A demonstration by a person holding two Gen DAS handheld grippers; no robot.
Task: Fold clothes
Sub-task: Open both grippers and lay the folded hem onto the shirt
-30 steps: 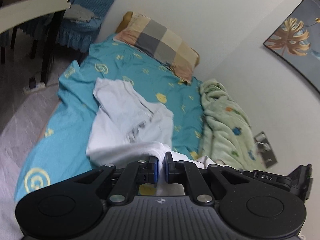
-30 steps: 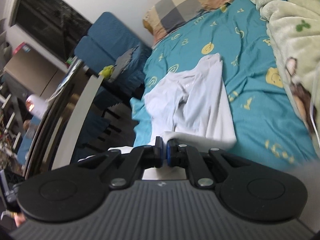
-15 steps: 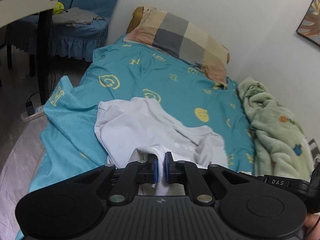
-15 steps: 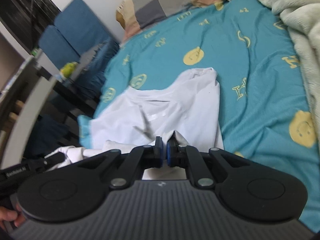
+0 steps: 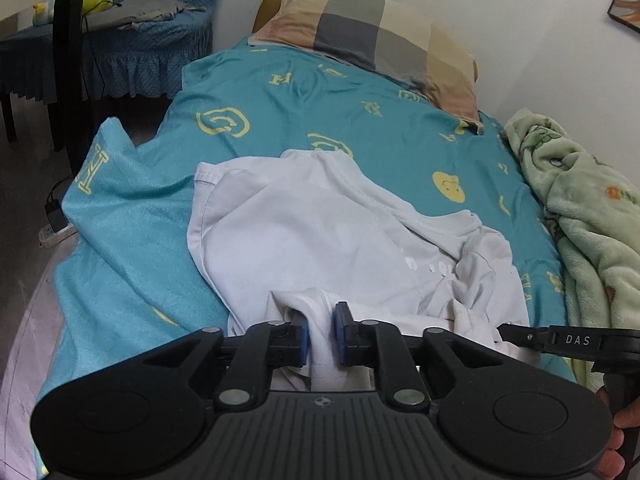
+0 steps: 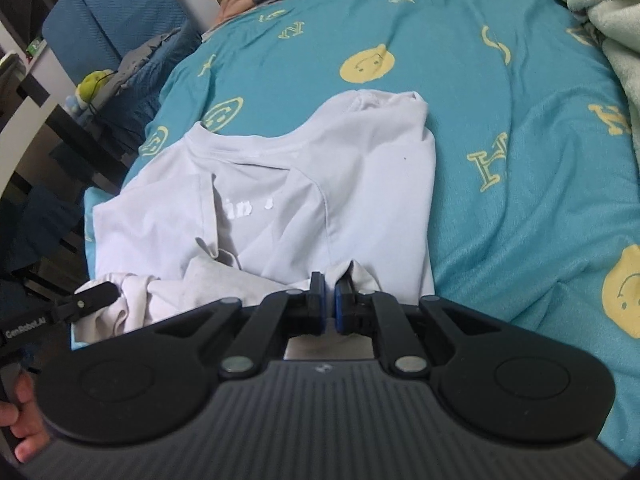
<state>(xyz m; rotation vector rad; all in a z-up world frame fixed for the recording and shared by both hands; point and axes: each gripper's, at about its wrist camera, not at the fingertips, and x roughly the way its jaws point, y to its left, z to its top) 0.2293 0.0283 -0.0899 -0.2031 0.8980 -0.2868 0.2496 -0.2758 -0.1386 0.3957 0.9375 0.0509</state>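
A white shirt (image 5: 320, 240) is spread on a bed with a blue-green sheet (image 5: 280, 92). The shirt is partly folded over itself and is seen in the middle of both views.

In the left wrist view, the left gripper (image 5: 322, 334) is seen at 6 o'clock. Its jaws have just been opened a little, so a narrow gap is left. A fold of the shirt's near edge is still between the blue pads (image 5: 342, 332), but it hangs loose and is not squeezed.

In the right wrist view, the right gripper (image 6: 329, 304) is seen at 6 o'clock too. Its jaws are almost closed, and a thin bit of the shirt's edge is pinched between them.

A checked pillow (image 5: 368, 36) is seen at 12 o'clock, and a green blanket (image 5: 580, 208) at 3 o'clock.
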